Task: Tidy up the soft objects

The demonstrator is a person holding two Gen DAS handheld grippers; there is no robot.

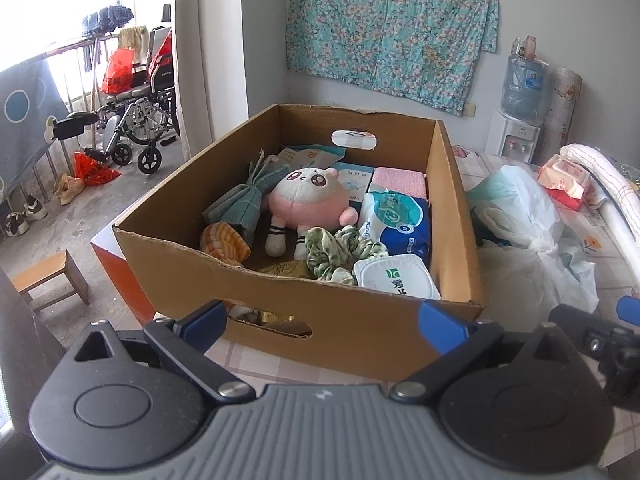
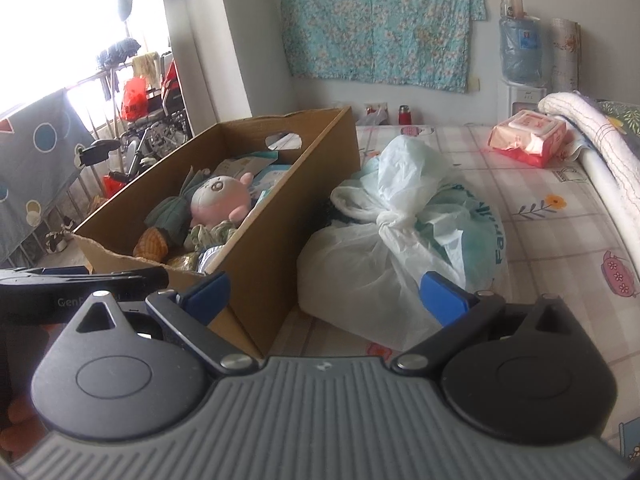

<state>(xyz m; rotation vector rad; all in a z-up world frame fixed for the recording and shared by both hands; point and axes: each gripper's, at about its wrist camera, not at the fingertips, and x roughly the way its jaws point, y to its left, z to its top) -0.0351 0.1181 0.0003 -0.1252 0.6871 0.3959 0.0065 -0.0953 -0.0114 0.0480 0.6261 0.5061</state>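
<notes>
Left wrist view, plush toy [image 1: 306, 196] in cardboard box [image 1: 360, 320], hand-held grippers spread

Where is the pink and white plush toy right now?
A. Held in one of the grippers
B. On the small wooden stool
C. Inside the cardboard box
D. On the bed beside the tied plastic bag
C: the pink and white plush toy lies inside the cardboard box, and both the left gripper and the right gripper are open and empty.
</notes>
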